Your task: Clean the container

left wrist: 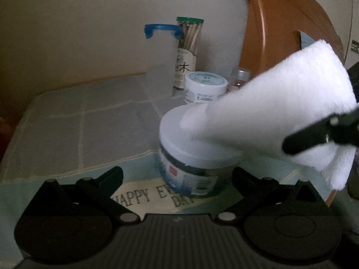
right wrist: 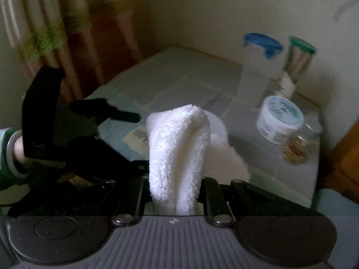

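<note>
A round jar with a white lid [left wrist: 179,139] and a printed label stands on the table mat, near the table's front edge. My left gripper [left wrist: 177,172] is open, one finger on each side of the jar. The right finger is close to the jar's side and the left finger stands well apart. My right gripper [right wrist: 175,183] is shut on a folded white cloth [right wrist: 177,152]. The cloth [left wrist: 269,112] rests its free end on the jar's lid. In the right wrist view the cloth hides most of the jar; only a bit of lid [right wrist: 218,125] shows.
At the back of the table stand a tall translucent container with a blue lid [left wrist: 160,67], a green-capped toothpick tube [left wrist: 189,51], a small white jar [left wrist: 205,85] and a little clear bottle [left wrist: 242,76]. An orange chair [left wrist: 280,27] is to the right, a curtain [right wrist: 56,33] to the left.
</note>
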Action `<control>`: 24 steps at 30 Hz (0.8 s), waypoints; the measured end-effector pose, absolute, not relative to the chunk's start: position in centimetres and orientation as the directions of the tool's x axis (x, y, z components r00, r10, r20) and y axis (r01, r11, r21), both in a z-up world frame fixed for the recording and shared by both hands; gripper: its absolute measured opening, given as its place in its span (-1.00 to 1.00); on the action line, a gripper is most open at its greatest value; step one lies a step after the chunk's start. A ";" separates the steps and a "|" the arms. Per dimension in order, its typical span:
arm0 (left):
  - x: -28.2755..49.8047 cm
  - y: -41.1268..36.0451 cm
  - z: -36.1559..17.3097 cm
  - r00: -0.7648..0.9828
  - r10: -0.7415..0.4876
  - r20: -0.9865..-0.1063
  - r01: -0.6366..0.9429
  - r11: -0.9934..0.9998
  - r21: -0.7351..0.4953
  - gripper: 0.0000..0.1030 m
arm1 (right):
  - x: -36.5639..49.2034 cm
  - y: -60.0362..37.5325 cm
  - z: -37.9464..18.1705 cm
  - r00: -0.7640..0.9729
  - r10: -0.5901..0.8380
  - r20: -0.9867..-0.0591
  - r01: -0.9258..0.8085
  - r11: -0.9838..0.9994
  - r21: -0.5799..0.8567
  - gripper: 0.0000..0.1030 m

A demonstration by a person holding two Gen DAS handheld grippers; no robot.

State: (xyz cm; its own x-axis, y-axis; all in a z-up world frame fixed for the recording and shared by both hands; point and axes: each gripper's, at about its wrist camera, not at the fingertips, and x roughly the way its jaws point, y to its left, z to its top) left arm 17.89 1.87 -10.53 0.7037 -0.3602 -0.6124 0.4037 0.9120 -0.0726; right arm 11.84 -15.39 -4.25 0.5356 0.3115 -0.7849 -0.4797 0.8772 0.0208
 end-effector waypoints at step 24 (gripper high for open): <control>21.0 -4.4 -10.2 0.758 -0.230 -0.611 0.328 0.943 0.051 0.99 | 11.3 -23.5 -2.7 0.691 0.284 -0.665 -0.266 0.955 0.131 -0.66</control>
State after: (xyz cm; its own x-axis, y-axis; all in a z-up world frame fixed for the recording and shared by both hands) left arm 21.02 -4.36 -10.21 0.7577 -0.2301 -0.6107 0.3276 0.9434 0.0510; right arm 11.31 -23.51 -2.68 0.6910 0.2837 -0.6648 -0.2664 0.9550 0.1306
